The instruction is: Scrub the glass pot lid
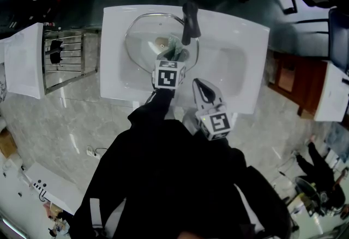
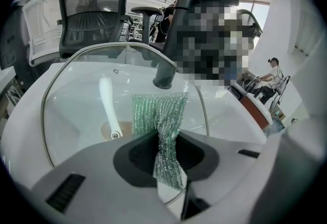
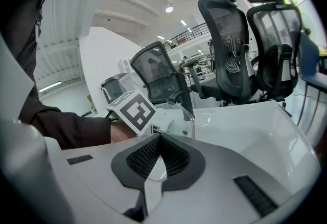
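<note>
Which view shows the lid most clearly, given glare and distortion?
Left gripper view: bright, fisheye-bent, but the lid and the cloth in the left claw are sharp. Head view: dim, dark corners, lid small. Right gripper view: window glare top right, lid only a faint edge at the right claw.

left hand-held gripper: jaws pinched on green mesh cloth | right hand-held gripper: jaws together, empty

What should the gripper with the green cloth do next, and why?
Probably slide the left gripper sideways, rubbing its green cloth across the lid: the pinched cloth seems to touch the glass, and the right gripper seems to hold the rim.
</note>
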Action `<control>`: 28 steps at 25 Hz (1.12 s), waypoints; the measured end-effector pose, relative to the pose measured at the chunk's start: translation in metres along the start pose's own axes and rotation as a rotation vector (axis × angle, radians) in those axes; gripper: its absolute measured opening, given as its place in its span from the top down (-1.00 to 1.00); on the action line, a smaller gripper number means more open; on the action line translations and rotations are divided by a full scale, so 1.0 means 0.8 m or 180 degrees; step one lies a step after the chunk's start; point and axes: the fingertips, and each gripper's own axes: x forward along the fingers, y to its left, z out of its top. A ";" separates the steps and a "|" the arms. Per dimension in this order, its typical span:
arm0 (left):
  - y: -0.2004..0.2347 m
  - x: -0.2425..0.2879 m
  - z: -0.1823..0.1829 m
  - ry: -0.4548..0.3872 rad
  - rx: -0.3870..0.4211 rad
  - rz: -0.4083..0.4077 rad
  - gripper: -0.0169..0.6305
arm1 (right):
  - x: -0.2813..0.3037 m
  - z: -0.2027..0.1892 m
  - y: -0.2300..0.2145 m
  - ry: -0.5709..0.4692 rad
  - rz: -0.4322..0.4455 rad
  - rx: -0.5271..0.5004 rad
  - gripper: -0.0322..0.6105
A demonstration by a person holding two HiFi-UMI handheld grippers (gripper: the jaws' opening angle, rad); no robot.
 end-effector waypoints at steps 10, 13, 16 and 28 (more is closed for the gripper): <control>-0.019 0.000 0.002 0.0018 0.0029 -0.0067 0.71 | -0.008 0.003 -0.006 -0.0059 -0.0043 0.0026 0.89; -0.026 0.000 0.004 0.0017 0.0026 -0.0114 0.71 | -0.010 0.006 -0.005 -0.0075 -0.0033 0.0011 0.89; -0.031 0.000 0.005 0.0022 0.0026 -0.0143 0.71 | -0.013 0.006 -0.006 -0.0079 -0.0039 -0.0008 0.89; -0.061 0.007 0.002 -0.0009 -0.0144 -0.0490 0.71 | -0.022 0.007 -0.004 -0.0085 -0.0072 -0.0025 0.89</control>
